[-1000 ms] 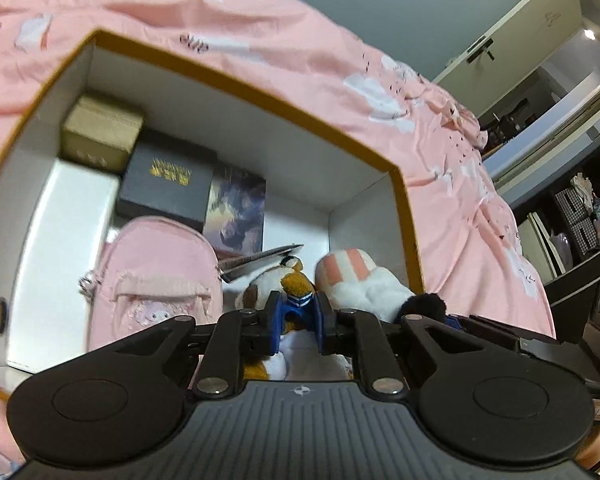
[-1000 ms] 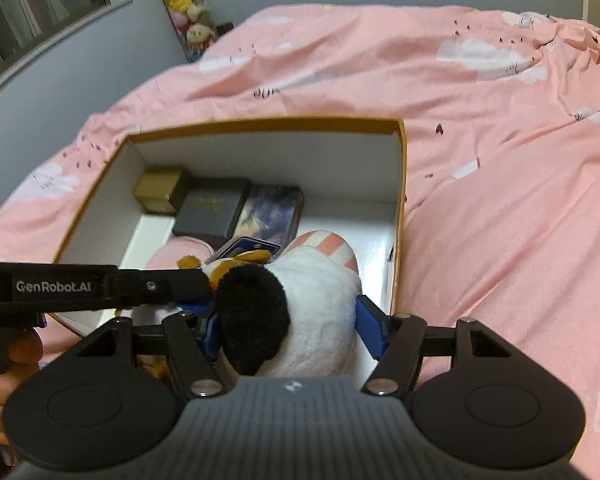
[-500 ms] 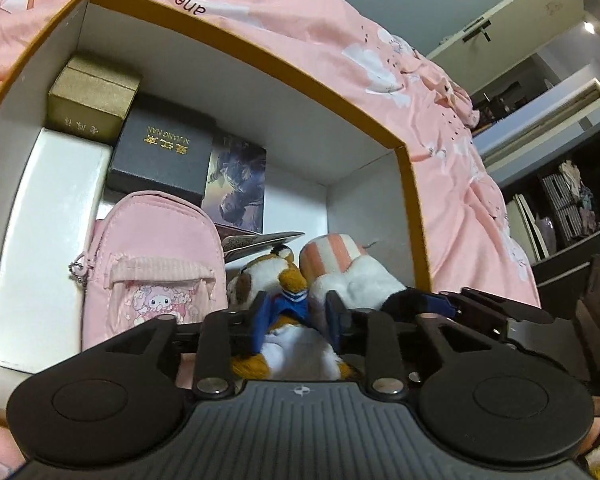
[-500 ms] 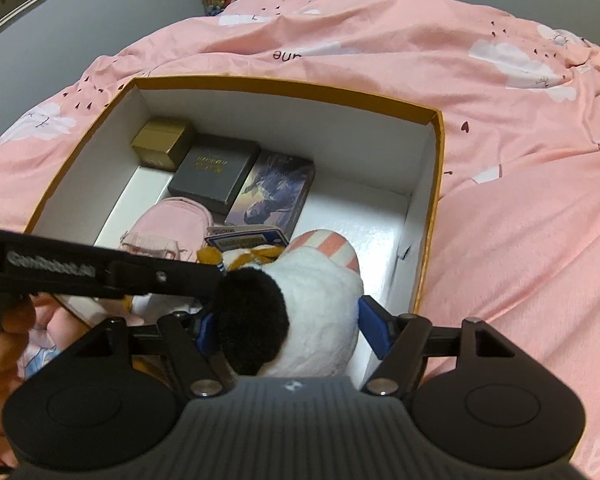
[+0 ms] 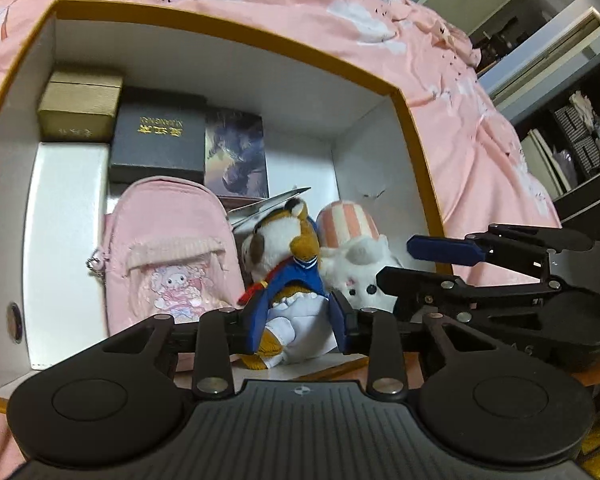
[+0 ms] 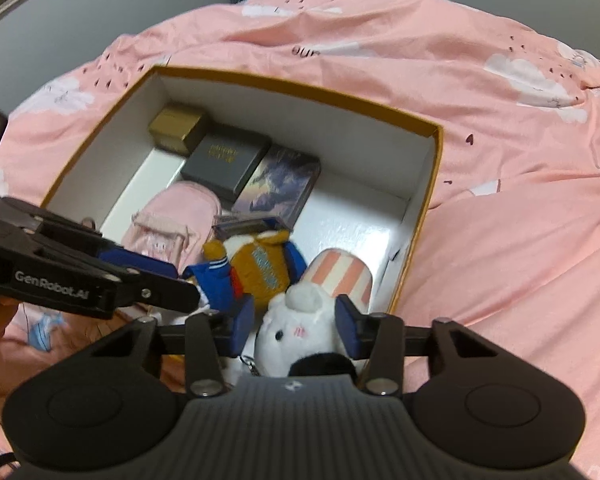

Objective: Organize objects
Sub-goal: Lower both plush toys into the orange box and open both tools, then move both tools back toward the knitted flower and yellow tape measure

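An open cardboard box with white inner walls lies on the pink bed. An orange-and-white plush in a blue jacket lies at its near side, with a white plush in a pink-striped hat to its right. My left gripper is open, its fingers either side of the blue-jacket plush. My right gripper is open, its fingers either side of the white plush. Both plushes rest in the box.
In the box lie a pink mini backpack, a gold box, a black box, a picture tin. Pink bedding surrounds it. Shelves stand at right.
Both grippers have opened and let go of their plushes, which now rest in the box. Both grippers have drawn back a little.
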Available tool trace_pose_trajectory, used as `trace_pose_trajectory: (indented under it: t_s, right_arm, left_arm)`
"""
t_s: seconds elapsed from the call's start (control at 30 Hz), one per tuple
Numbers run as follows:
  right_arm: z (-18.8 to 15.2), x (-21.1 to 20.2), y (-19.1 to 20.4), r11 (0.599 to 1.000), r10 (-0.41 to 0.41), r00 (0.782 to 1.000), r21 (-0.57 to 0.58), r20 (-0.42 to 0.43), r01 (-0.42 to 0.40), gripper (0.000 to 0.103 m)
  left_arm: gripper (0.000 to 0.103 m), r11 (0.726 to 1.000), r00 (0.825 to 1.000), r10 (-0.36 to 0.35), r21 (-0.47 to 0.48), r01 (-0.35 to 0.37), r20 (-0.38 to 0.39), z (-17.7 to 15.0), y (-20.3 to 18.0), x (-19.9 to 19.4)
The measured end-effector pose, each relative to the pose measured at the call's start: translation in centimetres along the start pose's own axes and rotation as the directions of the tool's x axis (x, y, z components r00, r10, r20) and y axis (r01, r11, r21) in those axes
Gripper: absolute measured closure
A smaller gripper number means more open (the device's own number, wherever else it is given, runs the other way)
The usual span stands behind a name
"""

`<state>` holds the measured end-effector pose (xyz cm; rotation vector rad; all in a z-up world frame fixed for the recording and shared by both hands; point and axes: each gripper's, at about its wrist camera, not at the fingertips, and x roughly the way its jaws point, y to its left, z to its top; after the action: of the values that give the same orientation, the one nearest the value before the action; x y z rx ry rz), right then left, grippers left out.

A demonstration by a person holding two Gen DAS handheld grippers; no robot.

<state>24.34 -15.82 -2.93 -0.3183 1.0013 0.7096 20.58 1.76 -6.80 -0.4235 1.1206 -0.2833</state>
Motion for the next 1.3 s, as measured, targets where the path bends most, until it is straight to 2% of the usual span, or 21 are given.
trace_pose_trajectory:
  t_s: [0.13,0.27,0.6,0.8,0.97,1.03,1.2,1.3]
  right_arm:
    - [-0.2,1.1,0.6,0.999,-0.009,0.999,-0.052,-0.052,0.006,0.073]
    - [-0.1,2.1,0.6,0.997,-0.03,0.996,-0.078,-0.082,0.024,0.075]
    - [0.3,2.7,0.5,0.997,-0.007,0.994,-0.071,-0.107,-0.001,0.076]
    - [-0.4,2.8,0.6,0.998,-0.009,0.996,-0.07,-0.088,0.002,0.074]
    - [-1.3,1.2,1.2,0.997,-0.024,0.999,-0.07,-0.025,0.022,0.073]
    - [-1.4,0.2,1.5,0.997,-0.025,1.0,-0.071,0.007,0.025,0.064]
    - [-2.1,-2.9,2.0,0.999,-0.016,0.994,-0.041,0.112,0.021,0.056]
    - [-2.9,-4.9,2.6,0.999,-0.024,0.985,-0.019,0.17,0.027,0.054]
  left_arm:
    - [0.066,0.999,0.999,0.032,0.012,-0.031,-0.027,-0.2,-0.9,1.0]
    - [0.066,0.999,0.998,0.037,-0.002,-0.037,-0.042,-0.2,-1.1,2.1]
    - [0.064,0.999,0.996,0.039,-0.026,-0.042,-0.083,-0.5,0.0,4.0]
    - [0.058,0.998,0.996,0.055,0.027,-0.054,-0.064,-0.9,-0.4,3.9]
    - [0.052,0.998,0.999,0.035,0.054,-0.035,0.006,-1.1,-0.6,1.7]
    - [0.052,0.996,0.998,0.036,0.078,-0.04,0.047,-1.3,-1.0,0.3]
    - [0.053,0.985,0.987,0.03,0.163,-0.056,0.158,-2.2,-3.2,-3.0]
    - [0.053,0.979,0.983,-0.003,0.202,-0.035,0.183,-3.3,-4.2,-5.1]
